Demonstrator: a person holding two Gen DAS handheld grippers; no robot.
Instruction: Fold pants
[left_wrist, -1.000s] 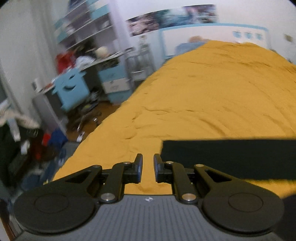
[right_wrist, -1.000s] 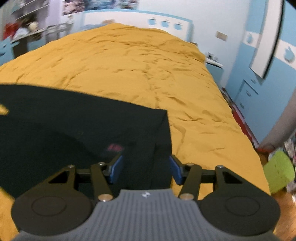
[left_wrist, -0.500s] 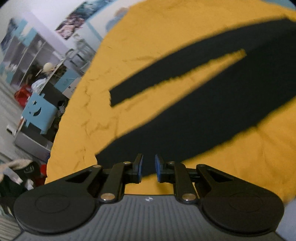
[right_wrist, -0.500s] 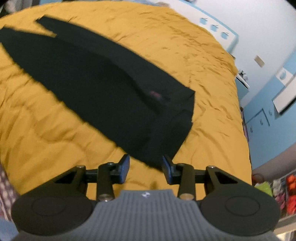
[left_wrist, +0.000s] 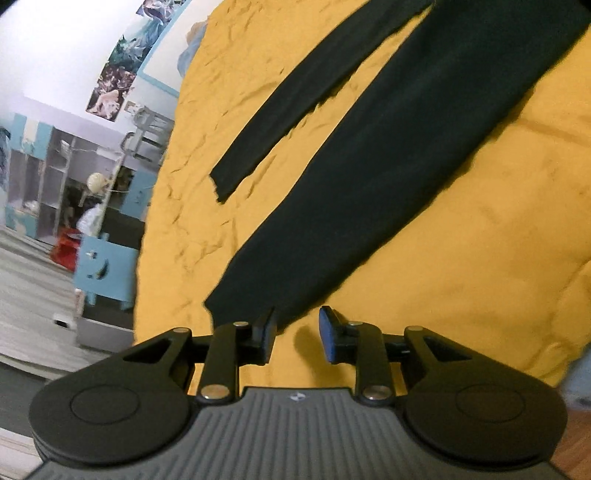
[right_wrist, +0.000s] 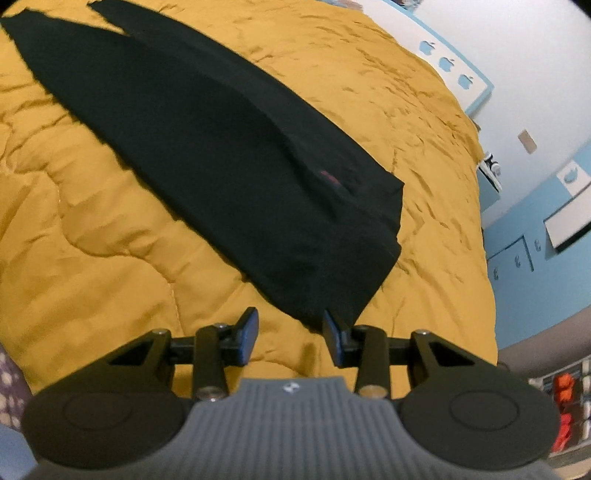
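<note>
Black pants (left_wrist: 388, 162) lie flat on a mustard-yellow bedspread (left_wrist: 461, 258), legs spread apart in a V. In the left wrist view the near leg's cuff ends just in front of my left gripper (left_wrist: 297, 328), which is open and empty above the bedspread. The far leg's cuff (left_wrist: 229, 181) lies further left. In the right wrist view the waistband end of the pants (right_wrist: 332, 251) lies just ahead of my right gripper (right_wrist: 290, 332), which is open and empty, its right finger next to the waist corner.
The bed's left edge drops to a floor with a blue cabinet (left_wrist: 107, 273) and cluttered shelves (left_wrist: 55, 184). On the right side are a blue wall with drawers (right_wrist: 524, 258) and the white headboard (right_wrist: 454, 70).
Both grippers tilted downward towards the bed and closed in on the pants' ends. The left gripper's jaws have opened wider; the right jaws stay open.
</note>
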